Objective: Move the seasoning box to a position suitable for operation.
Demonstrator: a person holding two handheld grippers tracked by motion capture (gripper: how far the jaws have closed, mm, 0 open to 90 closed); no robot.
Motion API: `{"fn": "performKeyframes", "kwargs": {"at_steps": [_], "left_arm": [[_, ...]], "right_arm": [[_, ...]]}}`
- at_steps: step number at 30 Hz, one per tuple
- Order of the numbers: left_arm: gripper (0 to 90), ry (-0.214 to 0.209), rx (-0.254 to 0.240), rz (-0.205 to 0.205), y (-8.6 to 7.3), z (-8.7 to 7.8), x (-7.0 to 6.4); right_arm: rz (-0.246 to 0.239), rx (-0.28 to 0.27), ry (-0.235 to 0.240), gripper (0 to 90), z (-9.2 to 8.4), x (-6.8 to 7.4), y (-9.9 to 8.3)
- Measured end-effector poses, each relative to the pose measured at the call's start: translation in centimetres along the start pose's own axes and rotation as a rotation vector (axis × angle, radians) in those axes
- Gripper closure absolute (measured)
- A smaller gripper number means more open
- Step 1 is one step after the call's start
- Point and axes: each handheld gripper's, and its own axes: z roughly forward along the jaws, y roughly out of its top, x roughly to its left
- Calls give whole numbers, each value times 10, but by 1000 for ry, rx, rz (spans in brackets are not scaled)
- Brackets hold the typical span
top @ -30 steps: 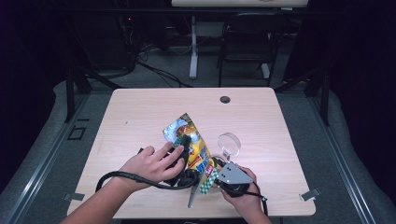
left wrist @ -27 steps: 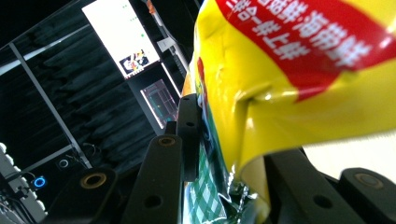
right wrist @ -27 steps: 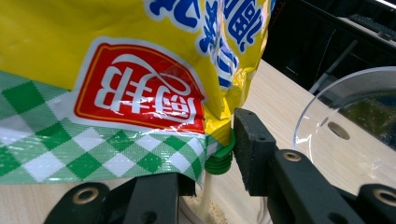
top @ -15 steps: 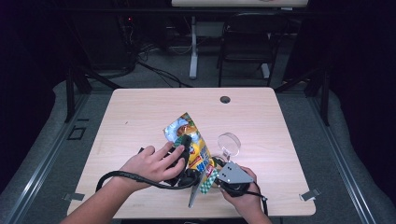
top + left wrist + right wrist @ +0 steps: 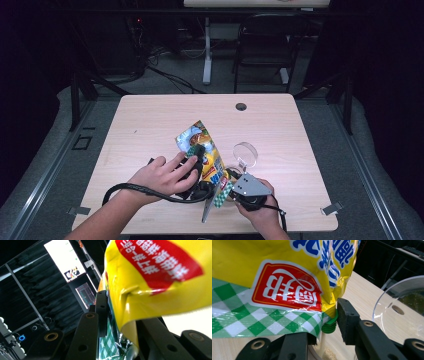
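A yellow snack bag (image 5: pixel 202 147) with a red label and a green-checked end stands tilted over the table's front middle. My left gripper (image 5: pixel 199 161) is shut on the bag's middle; in the left gripper view the crinkled yellow foil (image 5: pixel 155 285) sits pinched between the black jaws of this gripper (image 5: pixel 120 315). My right gripper (image 5: pixel 227 192) grips the bag's lower checked corner (image 5: pixel 294 320). A small green ribbed piece (image 5: pixel 329 326) sits against that gripper's right pad (image 5: pixel 345 320). Its left jaw is hidden behind the bag.
A clear round dish (image 5: pixel 245 154) lies just right of the bag, and its rim (image 5: pixel 392 297) shows close by in the right gripper view. A silvery strip (image 5: pixel 207 212) hangs near the table's front edge. A cable hole (image 5: pixel 241 106) sits at the back.
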Motion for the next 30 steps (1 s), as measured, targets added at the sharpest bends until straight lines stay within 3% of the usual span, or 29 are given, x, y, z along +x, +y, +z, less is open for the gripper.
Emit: {"fn": "performKeyframes", "kwargs": {"at_steps": [30], "left_arm": [[817, -3, -8, -10, 0, -2, 1]], "right_arm": [[28, -10, 33, 711, 3, 1, 0]]}}
